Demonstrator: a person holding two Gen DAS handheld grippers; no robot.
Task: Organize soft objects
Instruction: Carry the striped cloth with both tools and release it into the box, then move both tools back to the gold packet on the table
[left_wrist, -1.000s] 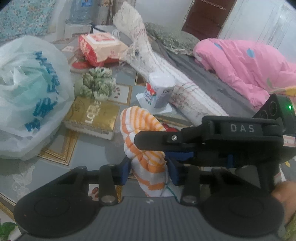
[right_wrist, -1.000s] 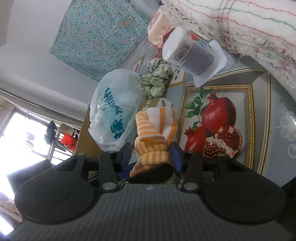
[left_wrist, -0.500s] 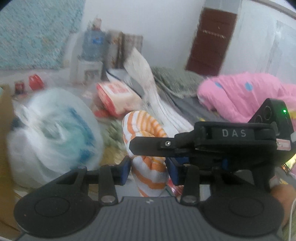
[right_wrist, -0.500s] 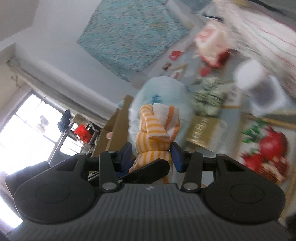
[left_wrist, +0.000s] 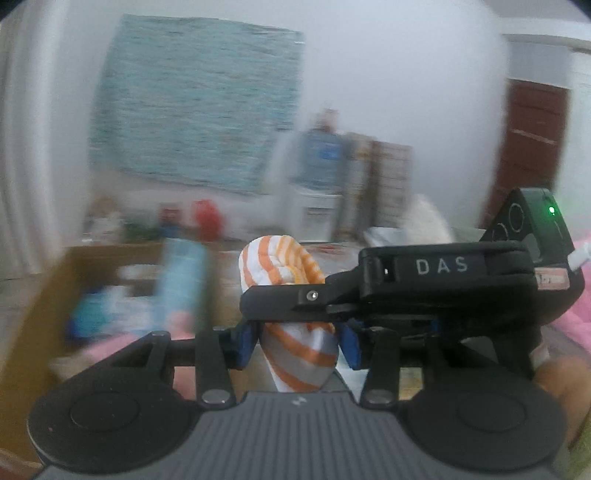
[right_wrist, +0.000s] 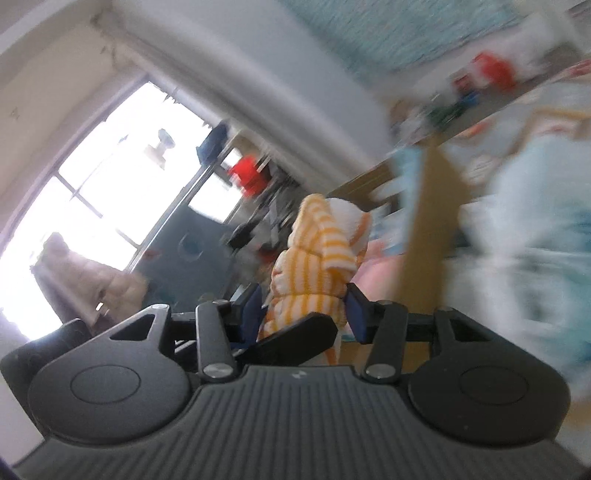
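Cardboard box ahead-left, contents blurred. Orange-striped sock bundle sits btwn both grippers: left gripper and right gripper pinching it, jaws easing apart. You'd best get over box opening before you let go fully.

"DAS" in white on right gripper body

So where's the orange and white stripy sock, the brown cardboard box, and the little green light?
Orange-and-white striped sock (left_wrist: 280, 264): left wrist view, on its rolled top.
Brown cardboard box (left_wrist: 40, 314): left wrist view, on its blurred left wall.
Small green light (left_wrist: 552, 210): left wrist view, on the glowing dot.
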